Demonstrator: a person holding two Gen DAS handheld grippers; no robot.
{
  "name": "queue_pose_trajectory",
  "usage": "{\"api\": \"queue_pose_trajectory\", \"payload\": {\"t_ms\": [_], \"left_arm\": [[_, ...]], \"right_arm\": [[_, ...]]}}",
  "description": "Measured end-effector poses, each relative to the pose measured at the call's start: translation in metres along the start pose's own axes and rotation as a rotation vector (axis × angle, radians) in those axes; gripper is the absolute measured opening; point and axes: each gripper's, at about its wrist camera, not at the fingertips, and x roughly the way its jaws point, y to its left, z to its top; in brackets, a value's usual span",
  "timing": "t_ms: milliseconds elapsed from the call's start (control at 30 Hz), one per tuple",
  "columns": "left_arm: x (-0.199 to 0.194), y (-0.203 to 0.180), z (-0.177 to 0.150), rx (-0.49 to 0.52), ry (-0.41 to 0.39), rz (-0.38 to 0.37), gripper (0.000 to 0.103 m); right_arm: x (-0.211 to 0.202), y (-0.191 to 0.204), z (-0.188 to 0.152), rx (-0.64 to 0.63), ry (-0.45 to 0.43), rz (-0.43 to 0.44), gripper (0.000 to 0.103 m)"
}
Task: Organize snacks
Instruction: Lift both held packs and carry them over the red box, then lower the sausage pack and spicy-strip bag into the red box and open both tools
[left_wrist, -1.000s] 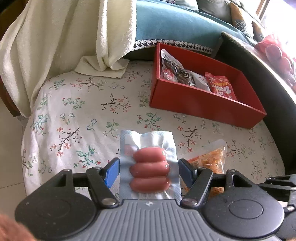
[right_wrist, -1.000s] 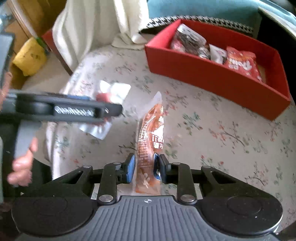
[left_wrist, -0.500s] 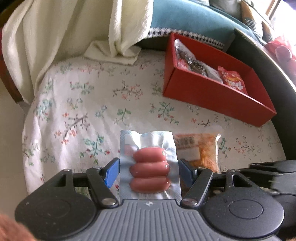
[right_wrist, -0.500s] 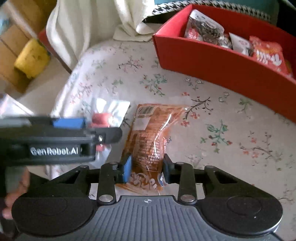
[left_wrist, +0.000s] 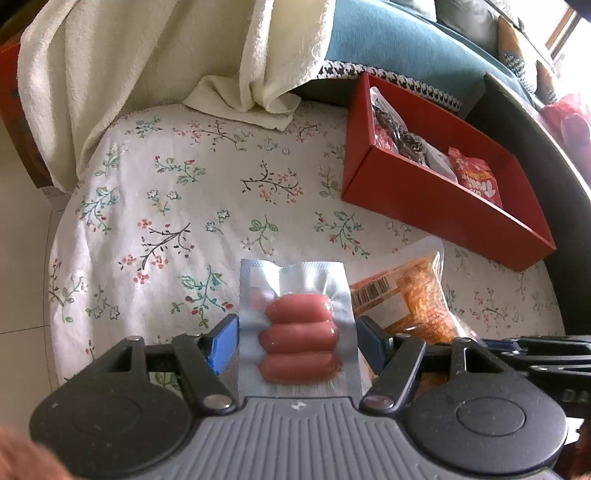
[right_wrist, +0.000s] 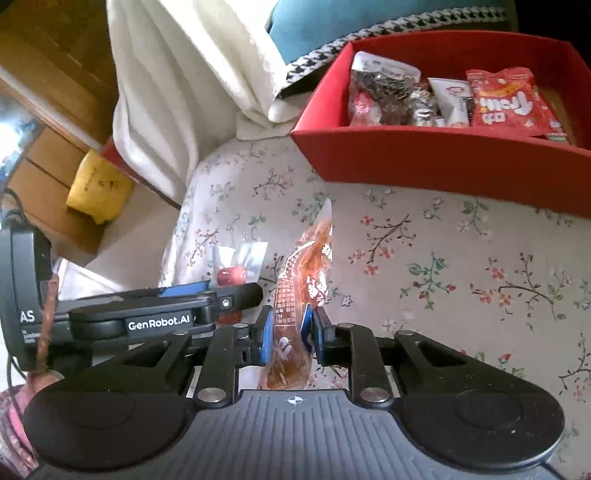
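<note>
Sausage pack (left_wrist: 299, 332), three pink links sealed in silvery film, clamped between the blue pads of the left gripper (left_wrist: 295, 341); film edges touching both pads, pack held flat and facing the camera above the floral cloth (left_wrist: 177, 206). Same pack seen edge-on in the right wrist view (right_wrist: 236, 266), sticking out past the dark fingers of the left gripper (right_wrist: 221, 295), which crosses the lower left of that view with a printed label on its side.

Orange snack bag (right_wrist: 303, 295), clear film with orange contents, pinched between the blue pads of the right gripper (right_wrist: 289, 334); jaws just drawn together, now narrow, with the bag's lower part squeezed between them. Bag standing on edge in that view, tip pointing away toward the red box (right_wrist: 424, 162). From the left wrist view, same bag (left_wrist: 410, 299) just beside the sausage pack on its right, barcode panel showing, partly behind the left gripper's right finger; right gripper's black body (left_wrist: 535, 354) at the right edge.

Red box on the cloth well beyond both grippers, open-topped, near the far right edge of the covered surface. Inside: dark snack packet (right_wrist: 384, 92) at the left end, small white packet (right_wrist: 448, 99) beside it, red snack bag (right_wrist: 509, 103) to the right. Cream towel (left_wrist: 147, 66) hanging down at the back left, corner resting on the cloth. Teal cushion (left_wrist: 399, 44) behind the box. Yellow object (right_wrist: 96, 188) low at left, off the cloth, identity unclear.
</note>
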Motion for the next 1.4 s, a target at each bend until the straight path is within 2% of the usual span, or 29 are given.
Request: {"api": "queue_pose_trajectory", "payload": {"t_ms": [300, 667, 1033, 1400], "left_arm": [[-0.007, -0.001, 0.002, -0.004, -0.018, -0.027, 0.061], [-0.021, -0.018, 0.021, -0.005, -0.076, -0.065, 0.061], [-0.03, -0.062, 0.053, 0.059, -0.164, -0.08, 0.061], [-0.015, -0.101, 0.089, 0.12, -0.202, -0.063, 0.061]], "right_arm": [[-0.032, -0.038, -0.003, 0.19, -0.091, 0.114, 0.028], [-0.064, -0.055, 0.009, 0.243, -0.224, 0.2, 0.028], [-0.092, -0.076, 0.041, 0.242, -0.334, 0.216, 0.028], [-0.091, -0.099, 0.072, 0.238, -0.362, 0.204, 0.028]]}}
